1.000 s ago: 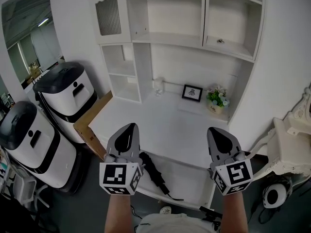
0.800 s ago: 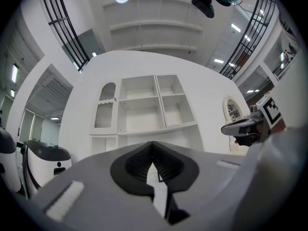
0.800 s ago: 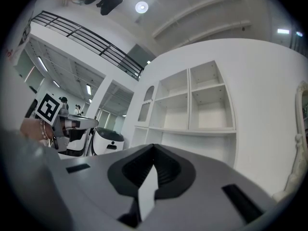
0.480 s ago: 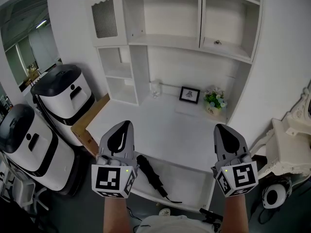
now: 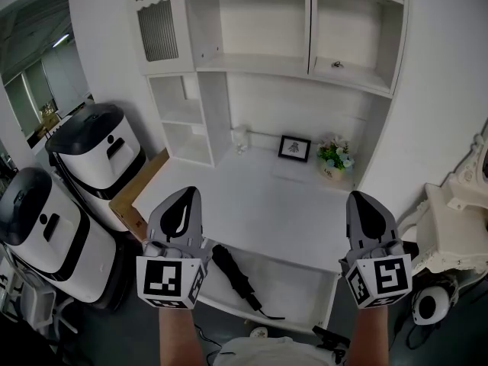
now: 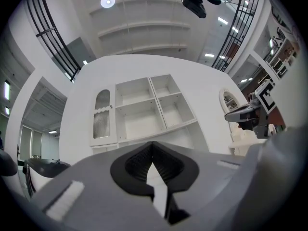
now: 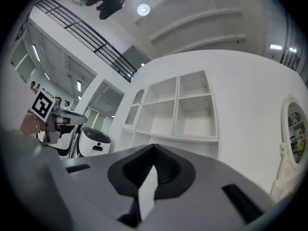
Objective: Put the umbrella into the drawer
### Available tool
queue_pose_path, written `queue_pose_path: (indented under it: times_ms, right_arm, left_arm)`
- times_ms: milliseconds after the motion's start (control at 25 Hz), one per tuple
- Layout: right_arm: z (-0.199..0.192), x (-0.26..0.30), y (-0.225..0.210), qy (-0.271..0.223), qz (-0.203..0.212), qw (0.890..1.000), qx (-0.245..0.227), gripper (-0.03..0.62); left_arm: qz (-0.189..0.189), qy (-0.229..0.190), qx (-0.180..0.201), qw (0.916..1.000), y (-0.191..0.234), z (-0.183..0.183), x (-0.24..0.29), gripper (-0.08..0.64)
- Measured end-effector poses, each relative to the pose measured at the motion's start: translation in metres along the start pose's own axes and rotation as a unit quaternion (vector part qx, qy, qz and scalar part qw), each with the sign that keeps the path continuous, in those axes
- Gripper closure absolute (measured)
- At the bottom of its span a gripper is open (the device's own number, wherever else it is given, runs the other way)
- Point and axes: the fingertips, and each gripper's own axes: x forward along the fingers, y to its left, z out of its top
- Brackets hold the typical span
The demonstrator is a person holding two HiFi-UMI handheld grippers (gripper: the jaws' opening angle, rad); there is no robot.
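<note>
A black folded umbrella (image 5: 232, 273) lies in the open white drawer (image 5: 305, 292) under the desk top (image 5: 259, 204). My left gripper (image 5: 185, 194) hovers above the drawer's left end, just left of the umbrella, shut and holding nothing. My right gripper (image 5: 364, 197) hangs over the drawer's right end, also shut and empty. In the left gripper view the jaws (image 6: 153, 147) meet, pointing at the wall cabinet, with the right gripper (image 6: 246, 114) at the right edge. The right gripper view shows shut jaws (image 7: 154, 151) and the left gripper (image 7: 57, 117) at the left.
Two white-and-black machines (image 5: 91, 155) (image 5: 34, 227) stand left of the desk, with a wooden board (image 5: 137, 193) leaning between. A picture frame (image 5: 293, 147), a flower pot (image 5: 334, 162) and a small glass piece (image 5: 242, 139) sit at the desk's back. Open shelves (image 5: 252, 21) rise above; white ornate furniture (image 5: 457, 219) at right.
Both grippers have drifted apart, the left toward the left and the right toward the right, and sit a little lower in the head view. The umbrella stays in the drawer.
</note>
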Motion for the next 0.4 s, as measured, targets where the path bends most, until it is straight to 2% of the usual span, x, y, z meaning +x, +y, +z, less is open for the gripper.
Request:
queue_pose_path:
  times_ms: [400]
  right_arm:
    - [0.002,-0.006,-0.01,-0.002,-0.018,1.0,-0.006,0.586]
  left_arm:
    - [0.003,-0.01,-0.005,0.9999,0.0,0.004,0.005,0.551]
